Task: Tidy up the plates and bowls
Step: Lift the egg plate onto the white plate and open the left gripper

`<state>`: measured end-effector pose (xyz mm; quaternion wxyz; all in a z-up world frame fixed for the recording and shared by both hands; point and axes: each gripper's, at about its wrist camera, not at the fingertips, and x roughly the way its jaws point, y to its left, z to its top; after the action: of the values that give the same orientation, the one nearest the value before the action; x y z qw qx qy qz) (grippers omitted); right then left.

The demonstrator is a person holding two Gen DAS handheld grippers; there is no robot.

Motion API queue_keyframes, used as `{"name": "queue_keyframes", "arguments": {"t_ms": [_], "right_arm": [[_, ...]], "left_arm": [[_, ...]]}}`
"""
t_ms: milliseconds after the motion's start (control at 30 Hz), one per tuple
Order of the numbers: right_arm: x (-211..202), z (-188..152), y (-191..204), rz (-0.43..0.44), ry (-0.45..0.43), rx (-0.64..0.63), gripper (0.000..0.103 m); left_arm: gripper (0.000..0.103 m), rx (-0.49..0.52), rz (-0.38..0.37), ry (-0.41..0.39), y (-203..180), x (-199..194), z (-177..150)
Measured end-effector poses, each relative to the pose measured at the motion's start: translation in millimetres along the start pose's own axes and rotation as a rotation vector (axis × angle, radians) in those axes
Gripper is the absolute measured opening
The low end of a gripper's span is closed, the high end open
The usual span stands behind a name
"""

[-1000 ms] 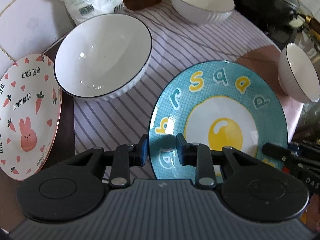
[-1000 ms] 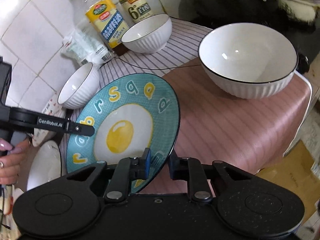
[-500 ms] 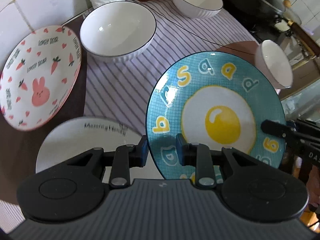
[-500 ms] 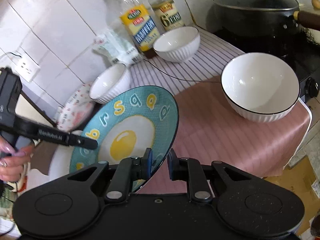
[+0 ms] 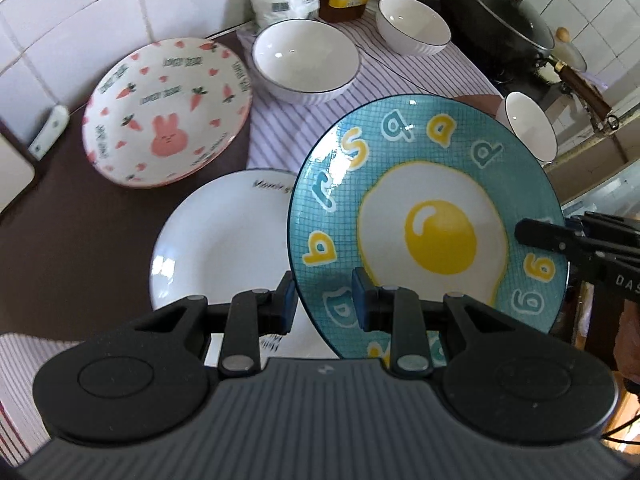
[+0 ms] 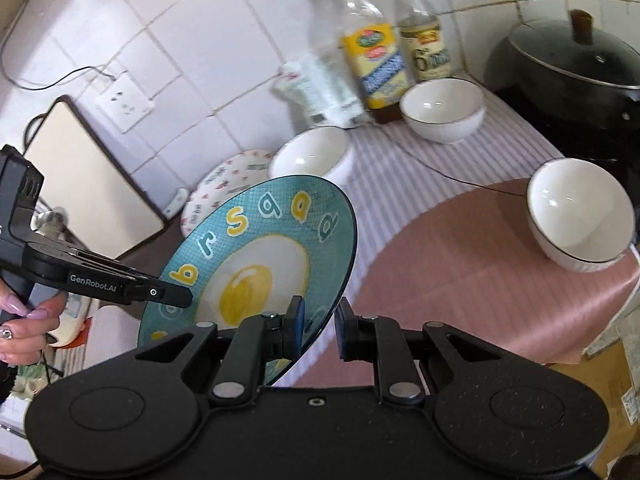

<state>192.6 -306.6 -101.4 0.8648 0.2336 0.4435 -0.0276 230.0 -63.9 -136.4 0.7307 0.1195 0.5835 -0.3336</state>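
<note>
A teal plate with a fried-egg picture (image 5: 432, 216) hangs tilted in the air, held from both sides. My left gripper (image 5: 325, 306) is shut on its near left rim. My right gripper (image 6: 320, 326) is shut on the opposite rim of the teal plate (image 6: 256, 256). Under the held plate's left edge lies a plain white plate (image 5: 224, 248). A bunny-and-carrot plate (image 5: 168, 108) lies farther left. Three white bowls stand around: one (image 5: 306, 60) behind the white plate, one (image 5: 414, 20) by the bottles, one (image 5: 528, 128) at the right on the pink cloth.
Two oil bottles (image 6: 376, 64) and a white bag (image 6: 320, 92) stand against the tiled wall. A black lidded pot (image 6: 572, 64) sits on the stove at the right. A pale board (image 6: 88, 176) leans at the left wall. A thin cable (image 6: 440, 168) crosses the striped cloth.
Both grippers have lifted the teal plate and carried it left. The white plate and the whole bunny plate have come into view under and beside it. The grips are unchanged.
</note>
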Motion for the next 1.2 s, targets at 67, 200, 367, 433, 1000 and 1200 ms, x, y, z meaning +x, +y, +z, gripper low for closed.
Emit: {"name": "queue_keyframes", "arguments": {"t_ms": [67, 200, 367, 433, 1000, 1200], "right_arm": [[-1, 1, 13, 0.007, 0.006, -0.001, 0.021], [5, 4, 34, 0.015, 0.017, 0.005, 0.021], [19, 5, 58, 0.024, 0.045, 0.006, 0.021], [26, 3, 67, 0.03, 0.053, 0.003, 0.021], [100, -11, 77, 0.005, 0.12, 0.111, 0.021], [111, -22, 78, -0.041, 0.114, 0.138, 0.02]], "left_arm": [[0.026, 0.007, -0.009, -0.001, 9, -9, -7], [0.026, -0.013, -0.036, 0.01, 31, -16, -22], [0.027, -0.09, -0.052, 0.025, 64, -15, -39], [0.027, -0.113, -0.057, 0.033, 77, -12, -45], [0.028, -0.147, -0.037, 0.13, 120, 44, -63], [0.028, -0.087, -0.013, 0.143, 118, 49, -60]]}}
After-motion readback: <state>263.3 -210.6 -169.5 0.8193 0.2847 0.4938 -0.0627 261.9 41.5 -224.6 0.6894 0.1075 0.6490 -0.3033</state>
